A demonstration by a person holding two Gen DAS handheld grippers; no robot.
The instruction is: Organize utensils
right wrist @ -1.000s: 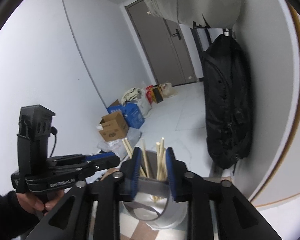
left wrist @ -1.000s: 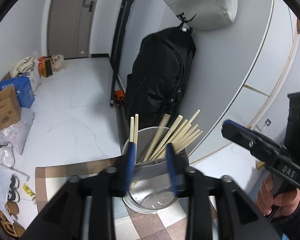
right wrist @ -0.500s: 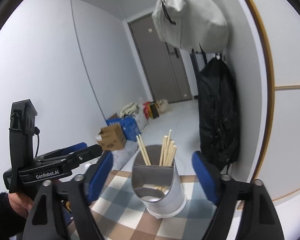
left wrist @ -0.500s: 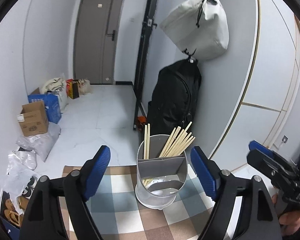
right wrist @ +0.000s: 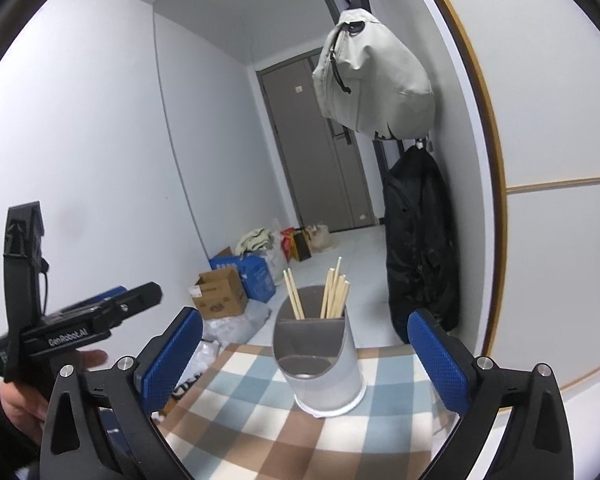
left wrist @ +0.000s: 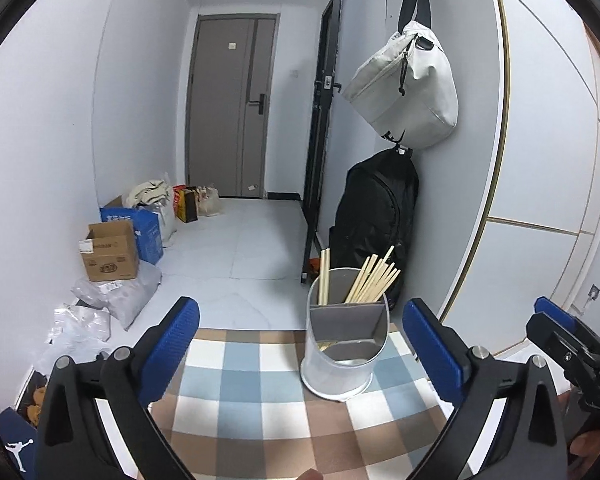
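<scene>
A grey divided utensil holder (left wrist: 345, 344) stands upright on a checked tablecloth (left wrist: 260, 396) in blue, white and brown. Wooden chopsticks (left wrist: 374, 276) rise from its back compartments: a pair standing straight on one side, a leaning bundle on the other. The front compartment holds nothing that can be seen.

From the left wrist camera, the left gripper (left wrist: 300, 344) has just been opening its jaws and now holds them wide, blue pads far apart and gripping nothing. The holder sits ahead of it, between the two pads but nearer the right one, touching neither.

From the right wrist camera, the right gripper (right wrist: 305, 354) has likewise just been opening and is spread wide and empty. The holder (right wrist: 318, 364) stands ahead of it, roughly centred between the pads and clear of both. To its left, a hand (right wrist: 24, 396) holds the other gripper.

Beyond the table edge, on the wall ahead and to the right, hang a pale grey bag (left wrist: 408, 92) and, under it, a black backpack (left wrist: 374, 216). Cardboard boxes (left wrist: 110, 250) and plastic bags sit on the floor ahead to the left, before a grey door (left wrist: 230, 108).
</scene>
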